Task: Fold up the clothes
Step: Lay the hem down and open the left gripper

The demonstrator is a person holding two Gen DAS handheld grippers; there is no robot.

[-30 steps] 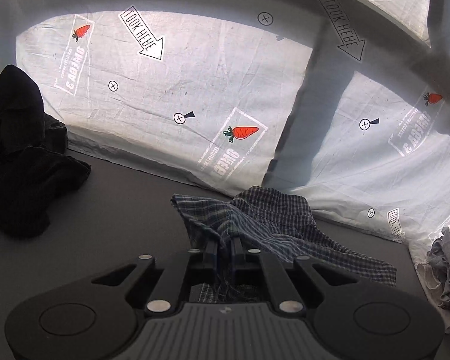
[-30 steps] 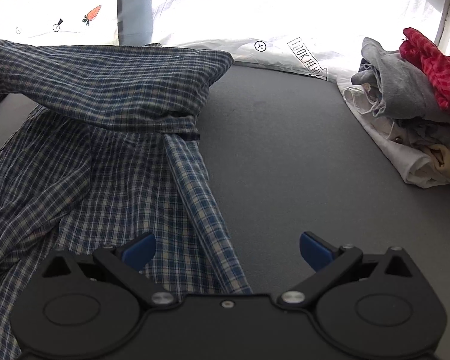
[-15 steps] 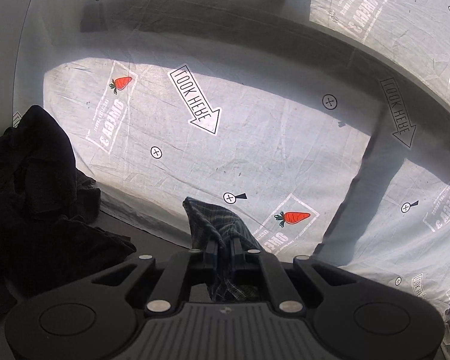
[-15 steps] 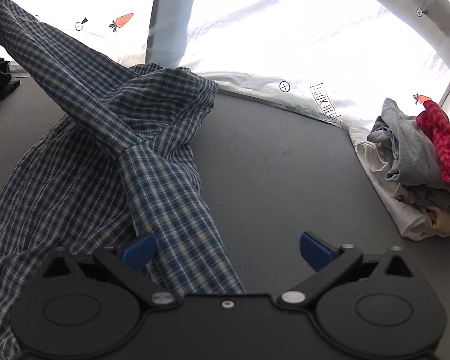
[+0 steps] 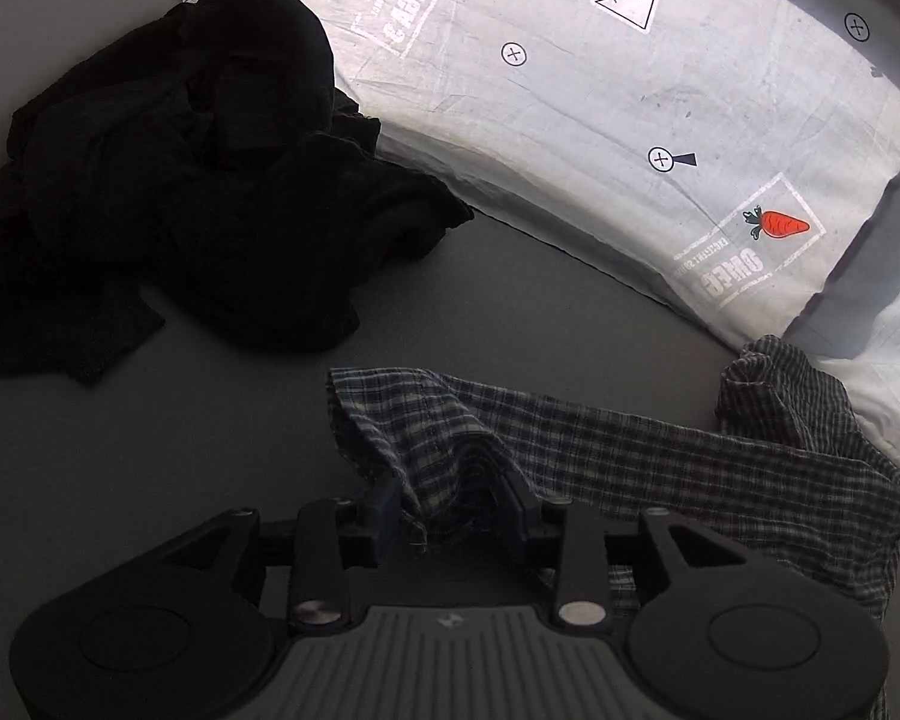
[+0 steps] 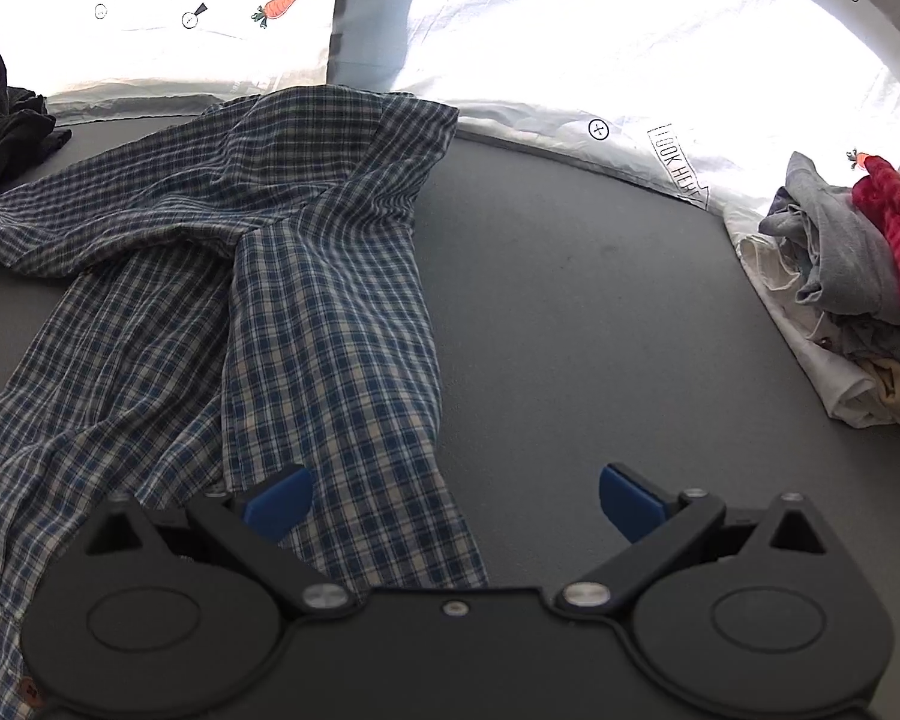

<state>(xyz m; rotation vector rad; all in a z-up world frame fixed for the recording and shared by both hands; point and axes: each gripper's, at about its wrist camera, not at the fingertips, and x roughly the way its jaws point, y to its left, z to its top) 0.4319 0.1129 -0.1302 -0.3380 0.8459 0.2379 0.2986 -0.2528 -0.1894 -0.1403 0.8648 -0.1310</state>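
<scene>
Blue-and-white checked cotton shirt (image 6: 306, 300): laid rumpled on the grey table surface (image 6: 600, 330), one sleeve stretched sideways. Left gripper (image 5: 453, 504): jaws just opened, parted, a fold of the shirt bunched loosely between them. Right gripper (image 6: 456, 501): jaws spread wide over the shirt's lower edge, nothing pinched. Heap of black garments (image 5: 180, 192): beyond the shirt's sleeve. Stack of folded grey, red and white clothes (image 6: 840, 300): well apart from the shirt, opposite side.

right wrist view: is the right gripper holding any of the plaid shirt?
No. The right gripper stands wide open above the plaid shirt, its blue pads apart and pinching no cloth.
</scene>
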